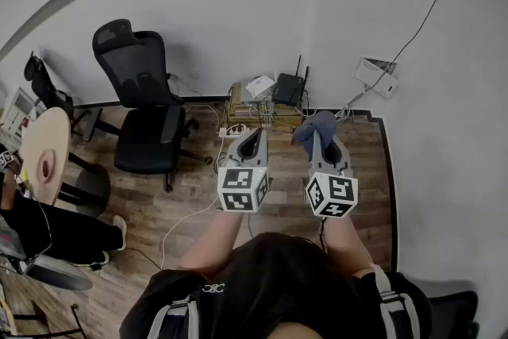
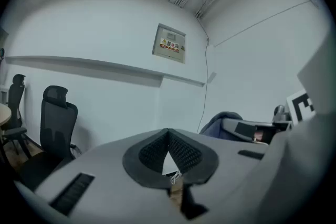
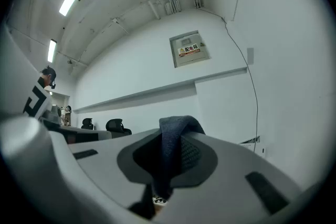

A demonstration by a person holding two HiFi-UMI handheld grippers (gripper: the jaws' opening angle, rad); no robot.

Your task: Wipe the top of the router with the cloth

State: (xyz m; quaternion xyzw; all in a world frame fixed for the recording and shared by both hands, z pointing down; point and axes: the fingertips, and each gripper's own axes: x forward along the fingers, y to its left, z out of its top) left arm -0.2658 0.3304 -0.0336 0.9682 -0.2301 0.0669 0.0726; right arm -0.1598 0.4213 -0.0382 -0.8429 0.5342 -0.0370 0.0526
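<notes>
The black router point(image 1: 289, 88) with two antennas stands on a low wooden stand point(image 1: 246, 111) in the room's corner, far beyond both grippers. My right gripper point(image 1: 319, 132) is shut on a blue-grey cloth point(image 1: 313, 125), which hangs bunched over its tips. In the right gripper view the cloth point(image 3: 171, 150) drapes between the closed jaws of that gripper point(image 3: 174, 131). My left gripper point(image 1: 252, 140) is held beside it, level with it, and its jaws meet at the tip with nothing in them point(image 2: 168, 134). The left gripper view shows the cloth point(image 2: 224, 119) at the right.
A white device point(image 1: 259, 86) lies beside the router, with a power strip point(image 1: 236, 129) and cables on the wooden floor below. A black office chair point(image 1: 144, 103) and a round wooden table point(image 1: 44, 153) stand to the left. A white box point(image 1: 375, 76) hangs on the right wall.
</notes>
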